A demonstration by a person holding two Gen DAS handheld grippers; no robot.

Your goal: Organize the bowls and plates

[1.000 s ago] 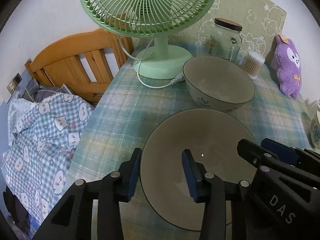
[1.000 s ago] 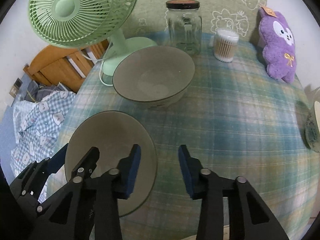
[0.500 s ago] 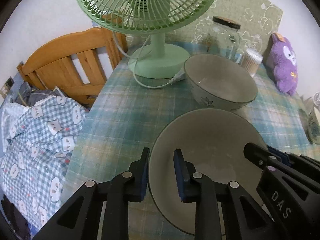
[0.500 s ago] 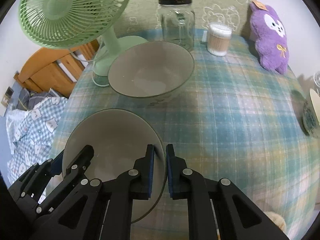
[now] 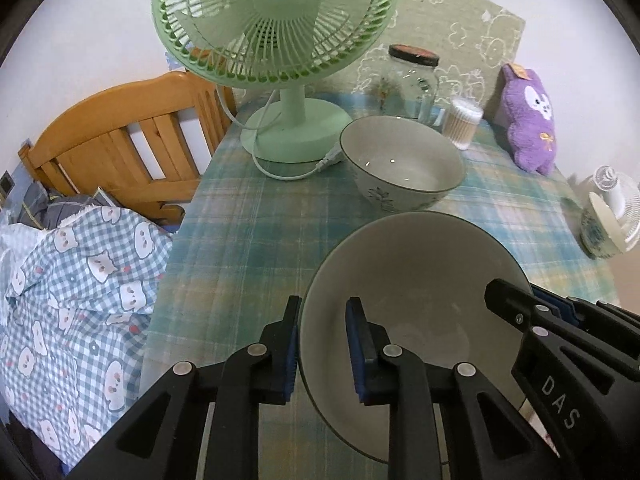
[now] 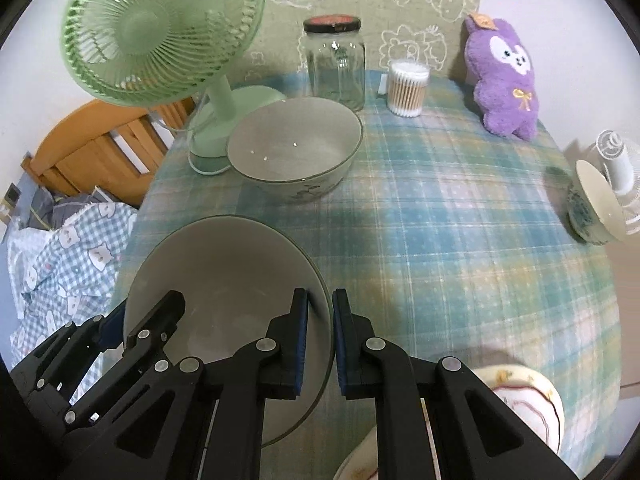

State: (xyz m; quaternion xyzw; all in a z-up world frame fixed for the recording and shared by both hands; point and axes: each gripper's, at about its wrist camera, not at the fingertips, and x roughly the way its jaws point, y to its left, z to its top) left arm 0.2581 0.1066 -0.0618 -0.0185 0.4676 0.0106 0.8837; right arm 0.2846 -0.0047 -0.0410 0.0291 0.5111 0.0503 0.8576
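Two claws, one plate

I clenched my left gripper (image 5: 322, 346) and right gripper (image 6: 320, 346) on opposite rims of the plate (image 5: 420, 280), near the bowl (image 5: 402, 162), to balance it.

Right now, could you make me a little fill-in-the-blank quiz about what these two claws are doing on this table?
1. Both claws grip the rim of the same ____.
2. The left claw and the right claw hold it on ____ sides.
3. Behind the bowl stands a ____ fan.
4. The soft toy is ____ in colour.

Missing words: plate; opposite; green; purple
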